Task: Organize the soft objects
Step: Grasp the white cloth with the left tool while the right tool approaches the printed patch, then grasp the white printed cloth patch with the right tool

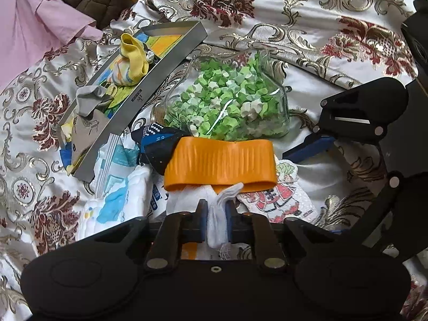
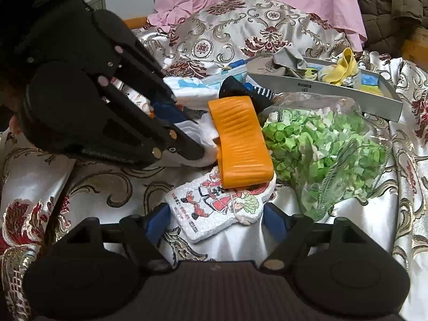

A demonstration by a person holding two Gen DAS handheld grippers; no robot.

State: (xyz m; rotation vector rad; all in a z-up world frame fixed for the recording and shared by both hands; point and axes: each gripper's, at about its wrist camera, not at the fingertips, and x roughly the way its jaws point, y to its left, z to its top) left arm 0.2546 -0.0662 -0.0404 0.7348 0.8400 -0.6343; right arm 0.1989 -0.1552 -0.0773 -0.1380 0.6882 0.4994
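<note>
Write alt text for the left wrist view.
The left hand-held gripper is shut on a bunch of white gauze cloth above a patterned satin bedspread. Just beyond lie an orange ribbed piece, a clear bag of green paper stars and a grey tray holding small socks.

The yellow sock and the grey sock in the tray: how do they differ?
The yellow sock lies at the far end of the grey rectangular tray, upon a striped cloth; the grey sock lies nearer the near end. The yellow one is bright, the grey one dull. Both are crumpled, and neither gripper touches them.
</note>
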